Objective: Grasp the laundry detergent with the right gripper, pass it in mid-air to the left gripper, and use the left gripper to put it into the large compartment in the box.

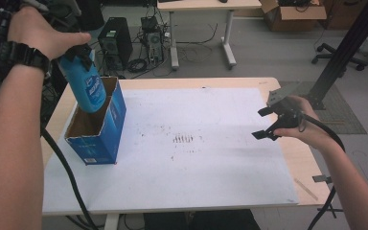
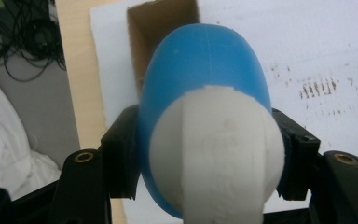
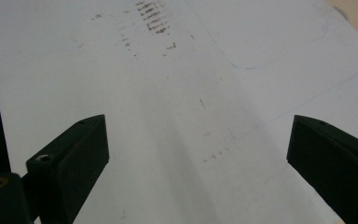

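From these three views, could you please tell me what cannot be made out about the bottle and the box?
- Bottle label: too small and blurred to read in the high view.
- Bottle's base: hidden in the high view behind the box wall.
- Box floor: in shadow in the high view, blocked by the bottle in the left gripper view.
- Left gripper finger pads: covered by the bottle's body in its own view.

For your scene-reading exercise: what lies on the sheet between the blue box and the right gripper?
In the high view, bare white sheet with dark smudges lies between the box and the right gripper; no object.
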Demonstrator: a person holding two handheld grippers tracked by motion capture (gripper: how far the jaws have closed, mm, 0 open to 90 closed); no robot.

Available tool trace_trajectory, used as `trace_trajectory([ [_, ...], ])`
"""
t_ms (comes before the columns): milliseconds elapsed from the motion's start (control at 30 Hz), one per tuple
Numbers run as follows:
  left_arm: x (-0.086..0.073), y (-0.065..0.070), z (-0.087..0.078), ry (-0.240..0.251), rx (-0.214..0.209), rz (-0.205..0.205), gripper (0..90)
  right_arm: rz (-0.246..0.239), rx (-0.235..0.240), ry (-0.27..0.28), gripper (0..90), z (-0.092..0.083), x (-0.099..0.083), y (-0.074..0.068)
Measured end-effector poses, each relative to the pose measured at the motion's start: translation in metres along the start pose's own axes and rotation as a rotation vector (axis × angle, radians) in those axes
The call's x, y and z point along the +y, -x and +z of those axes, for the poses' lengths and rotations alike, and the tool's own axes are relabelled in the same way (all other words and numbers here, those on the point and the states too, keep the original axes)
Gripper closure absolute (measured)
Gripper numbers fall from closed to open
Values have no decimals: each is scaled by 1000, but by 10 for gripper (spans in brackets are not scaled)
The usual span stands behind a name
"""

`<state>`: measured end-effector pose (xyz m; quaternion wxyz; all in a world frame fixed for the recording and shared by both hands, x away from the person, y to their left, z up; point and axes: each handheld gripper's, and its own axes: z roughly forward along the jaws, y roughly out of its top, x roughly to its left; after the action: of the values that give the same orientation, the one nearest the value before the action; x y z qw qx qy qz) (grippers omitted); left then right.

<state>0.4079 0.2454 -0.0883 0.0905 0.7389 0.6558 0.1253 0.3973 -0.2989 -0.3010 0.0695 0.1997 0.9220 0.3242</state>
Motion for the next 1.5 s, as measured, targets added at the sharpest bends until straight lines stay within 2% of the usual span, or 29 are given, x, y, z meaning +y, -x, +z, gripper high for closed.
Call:
trace_trajectory([
  [133, -6, -11, 10, -5, -2, -40, 380, 27, -14, 7, 58, -9, -13, 6],
  [300, -13, -15, 28, -19, 10, -55, 380, 53, -16, 11, 58, -11, -23, 9],
  [433, -17, -17, 43, -33, -8, -65, 380, 59, -10, 10, 57, -10, -28, 9],
  [900, -28, -16, 101, -98, -28, -75, 380, 75, -11, -1, 59, -10, -38, 9],
  [1233, -33, -14, 133, -128, -44, -82, 380, 82, -6, -5, 59, -9, -43, 11],
  [1500, -38, -14, 152, -149, -47, -100, 381, 92, -5, -9, 58, -7, -46, 11],
])
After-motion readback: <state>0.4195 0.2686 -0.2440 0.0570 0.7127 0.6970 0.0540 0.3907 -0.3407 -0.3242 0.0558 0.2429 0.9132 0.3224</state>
